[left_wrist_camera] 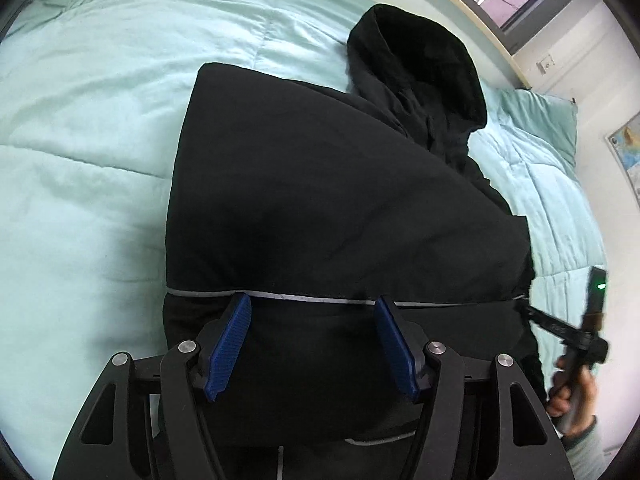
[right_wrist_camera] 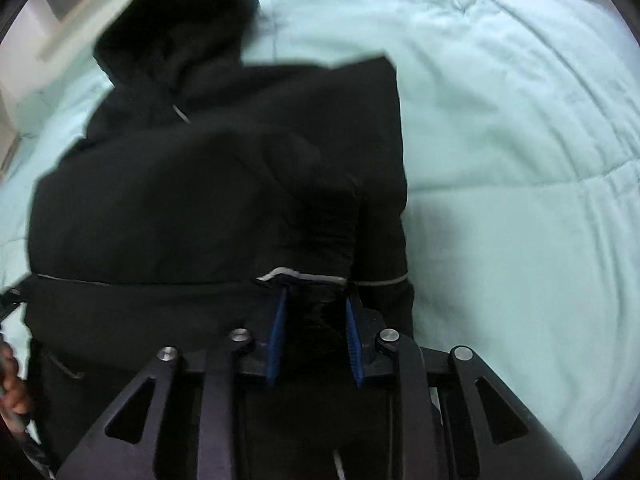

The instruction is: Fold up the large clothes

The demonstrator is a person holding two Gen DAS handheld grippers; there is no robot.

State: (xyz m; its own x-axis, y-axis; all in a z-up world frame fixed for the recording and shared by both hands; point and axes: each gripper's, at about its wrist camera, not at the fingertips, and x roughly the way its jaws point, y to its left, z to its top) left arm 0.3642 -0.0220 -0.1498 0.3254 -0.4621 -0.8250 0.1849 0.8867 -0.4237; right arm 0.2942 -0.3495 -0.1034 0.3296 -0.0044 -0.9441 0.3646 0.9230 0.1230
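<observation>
Only the right hand-held gripper (right_wrist_camera: pixel 316 304) pinches the jacket (right_wrist_camera: pixel 200 200).

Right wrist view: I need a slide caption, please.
Right tool pinching the black hooded jacket near its grey-piped seam, on a mint comforter.

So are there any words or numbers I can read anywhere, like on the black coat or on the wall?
None can be read.
Black hooded coat: no words or logo, only a thin pale stripe.
Poster on the wall: looks like a map, any print too small and cut off.
Wall socket: no readable marks.
Mint quilt: plain.
</observation>
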